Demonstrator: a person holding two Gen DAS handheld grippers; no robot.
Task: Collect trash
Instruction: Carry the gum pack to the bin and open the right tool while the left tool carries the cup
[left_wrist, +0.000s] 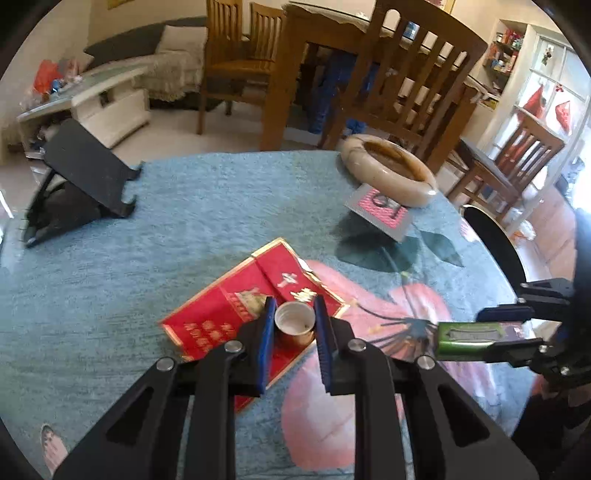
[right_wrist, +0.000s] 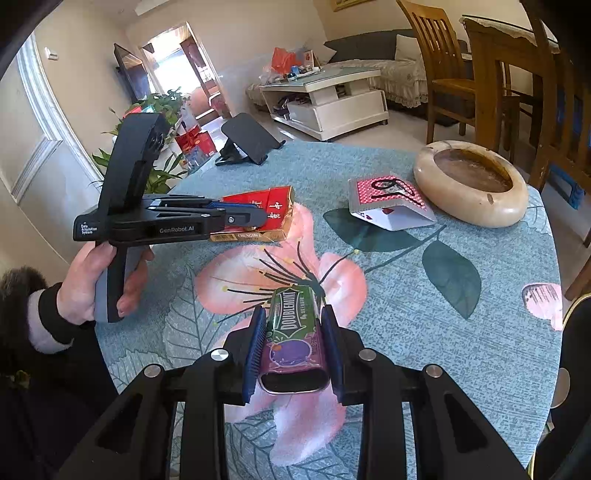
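On the round table (right_wrist: 461, 332), covered by a blue-green floral cloth, the left gripper (left_wrist: 294, 317) is drawn in narrow around a small bottle cap (left_wrist: 294, 320) that sits open side up between its blue pads (left_wrist: 266, 332). The left pad lies against the cap's wall; the right pad is at or just off the opposite wall, and the picture does not settle whether it presses. The cap rests on top of a flat red cigarette carton (left_wrist: 236, 314), which lies toward the table's left edge in the right wrist view. The right gripper (right_wrist: 293, 339) is clamped on a green and purple chewing gum tin (right_wrist: 293, 332), both pads flat against its long sides, its open end facing the camera, and the tin is held above the pink flower printed near the table's middle. Toward the far right edge sits a round stone ashtray (right_wrist: 471, 184), with a bent playing card (right_wrist: 388, 203) standing tent-like just beside it. A black folding stand (right_wrist: 247, 140) sits at the far left edge. A hand (right_wrist: 92, 284) in a dark sleeve grips the left gripper's handle.
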